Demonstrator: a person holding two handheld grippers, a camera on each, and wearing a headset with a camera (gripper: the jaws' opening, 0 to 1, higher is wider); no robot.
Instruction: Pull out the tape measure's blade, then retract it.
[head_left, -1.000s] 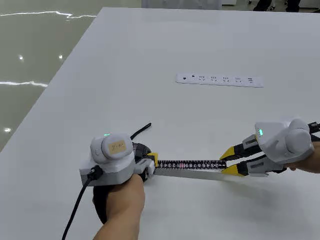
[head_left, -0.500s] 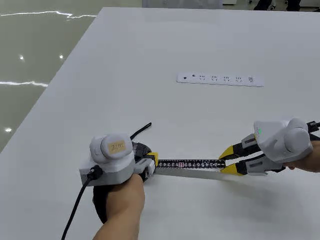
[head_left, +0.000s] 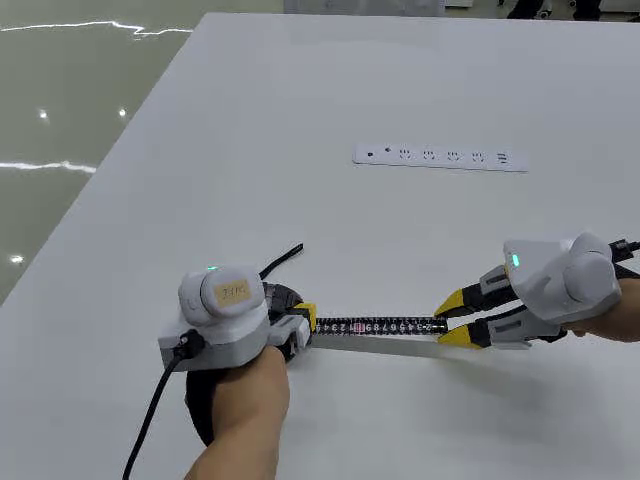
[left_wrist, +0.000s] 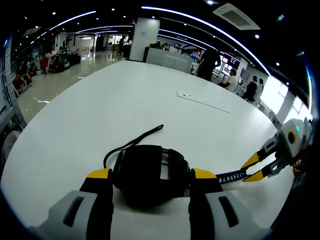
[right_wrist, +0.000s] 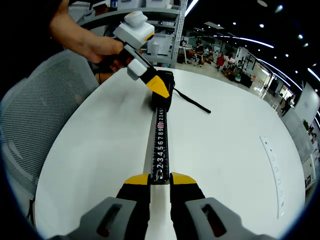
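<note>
The tape measure's black case (left_wrist: 150, 175) rests on the white table, and my left gripper (left_wrist: 152, 176) is shut on it, one yellow tip at each side. In the head view the case (head_left: 281, 298) sits beside the left gripper (head_left: 295, 328). A black blade (head_left: 380, 326) with white numbers runs right from the case to my right gripper (head_left: 445, 320). In the right gripper view that gripper (right_wrist: 160, 179) is shut on the blade's end, and the blade (right_wrist: 160, 142) stretches away to the case (right_wrist: 163, 92). A black wrist strap (head_left: 283, 261) trails behind the case.
A white power strip (head_left: 440, 158) lies flat farther back on the table (head_left: 300, 120). The table's left edge drops to a shiny floor (head_left: 60, 120). A mesh chair (right_wrist: 45, 110) stands beside the table in the right gripper view.
My right gripper has slid a little left toward the case, still holding the blade's end, so the drawn-out length is slightly shorter. The left gripper and case have stayed put.
</note>
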